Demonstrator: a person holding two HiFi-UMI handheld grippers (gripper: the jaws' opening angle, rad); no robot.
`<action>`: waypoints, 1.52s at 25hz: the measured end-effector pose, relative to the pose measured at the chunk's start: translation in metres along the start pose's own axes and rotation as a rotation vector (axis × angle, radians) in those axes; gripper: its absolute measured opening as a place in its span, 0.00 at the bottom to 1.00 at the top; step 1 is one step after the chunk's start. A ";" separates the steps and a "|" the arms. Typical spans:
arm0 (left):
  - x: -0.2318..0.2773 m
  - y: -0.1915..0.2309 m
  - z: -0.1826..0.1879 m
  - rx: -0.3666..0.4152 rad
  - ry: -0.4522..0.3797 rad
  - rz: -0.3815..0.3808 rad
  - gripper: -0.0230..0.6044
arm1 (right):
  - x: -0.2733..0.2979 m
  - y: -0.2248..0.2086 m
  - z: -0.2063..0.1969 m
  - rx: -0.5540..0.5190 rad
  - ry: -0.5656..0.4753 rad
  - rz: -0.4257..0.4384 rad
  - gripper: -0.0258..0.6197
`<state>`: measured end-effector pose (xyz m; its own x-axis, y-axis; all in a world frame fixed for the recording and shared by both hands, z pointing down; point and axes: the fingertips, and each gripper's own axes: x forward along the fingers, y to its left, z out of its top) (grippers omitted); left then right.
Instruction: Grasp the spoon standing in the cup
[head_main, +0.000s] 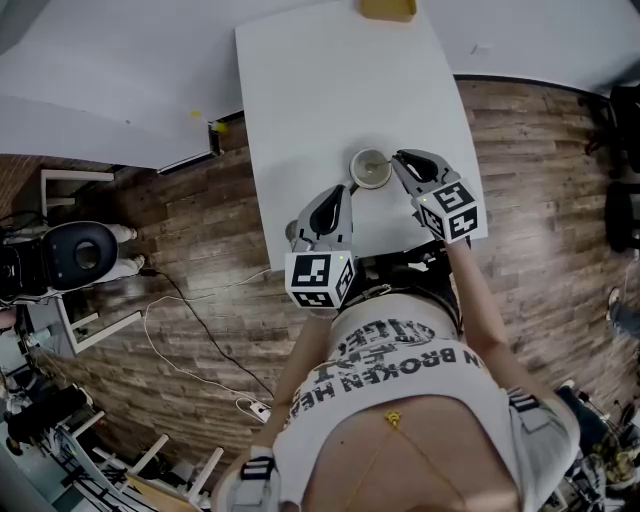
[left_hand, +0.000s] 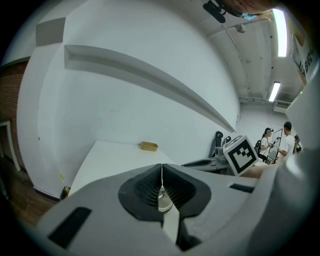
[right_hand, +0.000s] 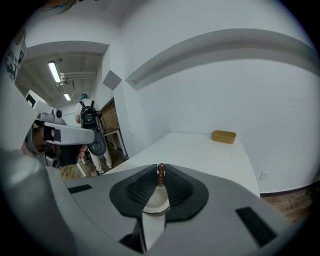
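Right tongs (right_hand: 160, 168): pinched on brown handle tip of spoon (right_hand: 160, 176) above cup (head_main: 369, 169). Left tongs (left_hand: 161, 168): closed, empty. Risk: shallow grip, so spoon may slip or tip cup on surface (head_main: 300, 90).

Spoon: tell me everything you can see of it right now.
Only the top of the spoon shows: a thin, dark brown handle with a small rounded knob at its tip, wooden by the look. It stands about upright, pinched between the ribbed fingers of the right gripper, which are closed on it. A pale, round shape below it is probably the cup on the white table. Its bowl is hidden.
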<state>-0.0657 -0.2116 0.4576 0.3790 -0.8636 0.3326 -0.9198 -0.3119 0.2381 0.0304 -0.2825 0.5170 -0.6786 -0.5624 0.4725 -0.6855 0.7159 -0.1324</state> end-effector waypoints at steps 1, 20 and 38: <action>-0.001 -0.002 0.000 0.002 -0.002 -0.003 0.04 | -0.005 0.001 0.004 -0.005 -0.011 0.000 0.11; 0.002 -0.012 0.023 0.028 -0.063 -0.027 0.04 | -0.061 0.017 0.080 -0.080 -0.168 -0.029 0.11; -0.010 -0.019 0.036 0.039 -0.103 -0.035 0.04 | -0.114 0.041 0.144 -0.136 -0.327 -0.038 0.11</action>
<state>-0.0558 -0.2109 0.4168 0.3998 -0.8876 0.2286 -0.9104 -0.3556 0.2117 0.0420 -0.2487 0.3323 -0.7168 -0.6768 0.1675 -0.6855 0.7280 0.0079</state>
